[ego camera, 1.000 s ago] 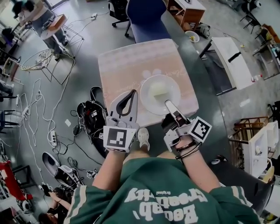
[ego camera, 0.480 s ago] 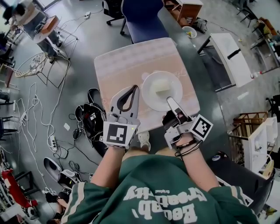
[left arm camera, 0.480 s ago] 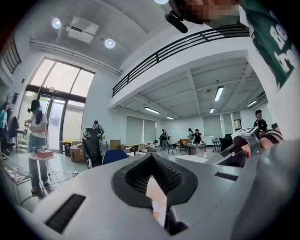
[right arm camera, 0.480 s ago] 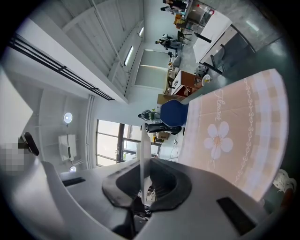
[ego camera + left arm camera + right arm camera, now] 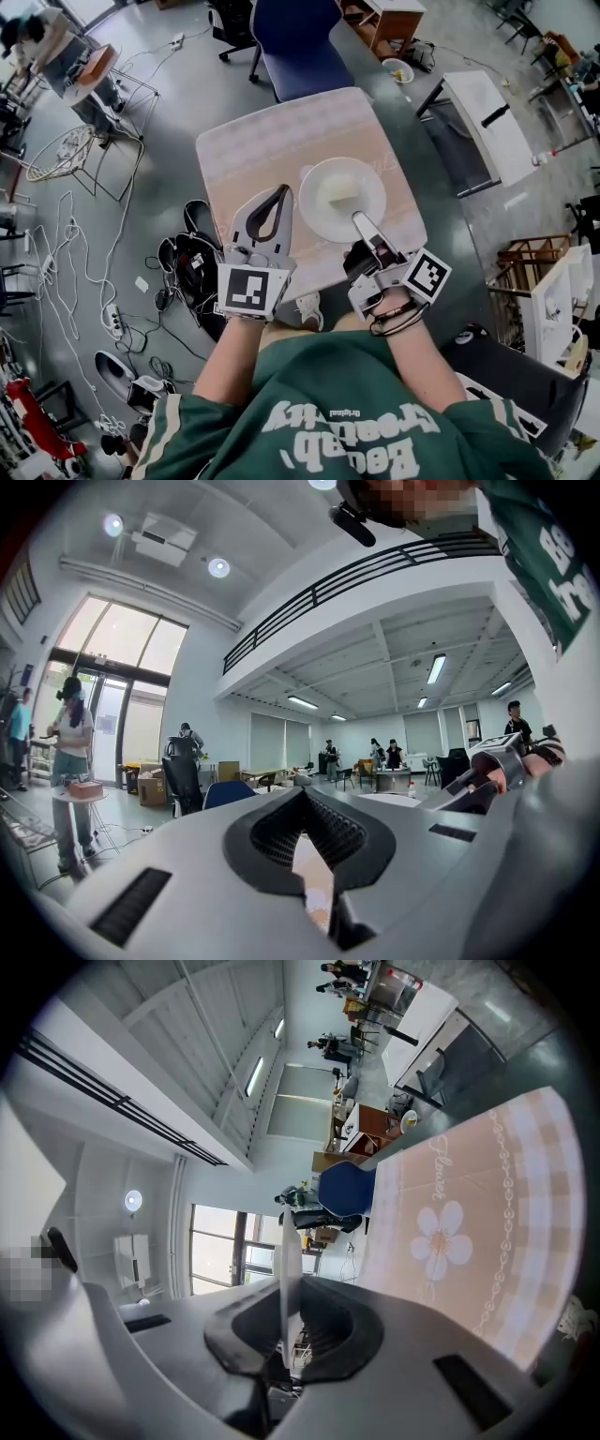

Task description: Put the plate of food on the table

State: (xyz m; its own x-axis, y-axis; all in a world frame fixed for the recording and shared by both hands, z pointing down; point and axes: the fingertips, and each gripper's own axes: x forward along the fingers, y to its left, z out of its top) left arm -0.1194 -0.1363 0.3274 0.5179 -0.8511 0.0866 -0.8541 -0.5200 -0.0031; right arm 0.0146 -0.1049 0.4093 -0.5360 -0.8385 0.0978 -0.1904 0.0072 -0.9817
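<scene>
A white plate (image 5: 342, 199) with a pale piece of food (image 5: 343, 192) is over the near right part of the small table (image 5: 272, 141), which has a pink flowered cloth. Whether it rests on the cloth I cannot tell. My right gripper (image 5: 359, 221) is shut on the plate's near rim. In the right gripper view the rim (image 5: 286, 1241) shows edge-on between the jaws, with the cloth (image 5: 469, 1204) to the right. My left gripper (image 5: 284, 190) is shut on nothing, over the table's near left part beside the plate. Its tips (image 5: 302, 794) meet in the left gripper view.
A blue chair (image 5: 295, 42) stands at the table's far side. Dark bags and cables (image 5: 187, 258) lie on the floor to the left. A white bench (image 5: 492, 127) and a wooden cabinet (image 5: 394, 19) are at the right. People stand in the room's background.
The head view has shifted a little. The plate stays in my right gripper at about the same spot over the table, and my left gripper keeps its place beside it.
</scene>
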